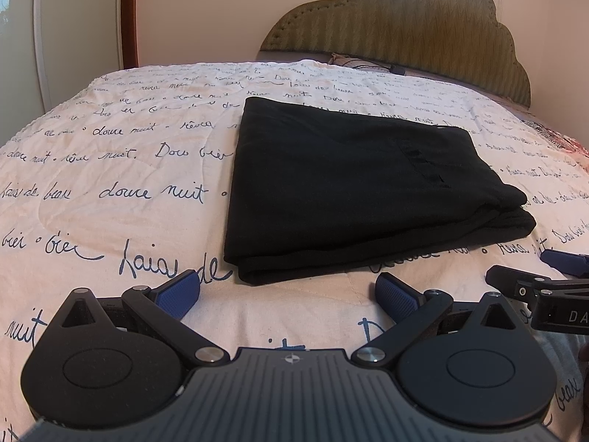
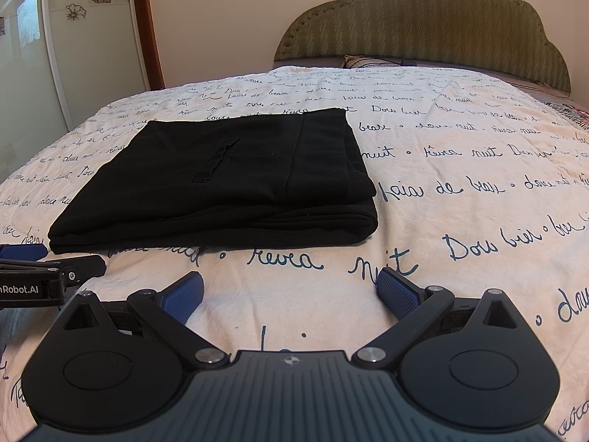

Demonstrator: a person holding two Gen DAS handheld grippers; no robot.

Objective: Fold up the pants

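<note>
Black pants (image 1: 349, 188) lie folded into a flat rectangular stack on the bedspread (image 1: 110, 169); in the right wrist view the same pants (image 2: 221, 180) sit ahead and to the left. My left gripper (image 1: 287, 293) hovers just short of the stack's near edge, open, its blue pads apart with nothing between them. My right gripper (image 2: 291, 293) is also open and empty, a little back from the pants' near right corner. Each gripper shows in the other's view: the right gripper (image 1: 552, 276) at the right edge, the left gripper (image 2: 40, 269) at the left edge.
The white bedspread (image 2: 441, 191) with blue handwriting covers the whole bed. A padded green headboard (image 1: 405, 29) and a pillow (image 1: 353, 60) stand at the far end. A wardrobe with a glass door (image 2: 33, 55) lies left of the bed.
</note>
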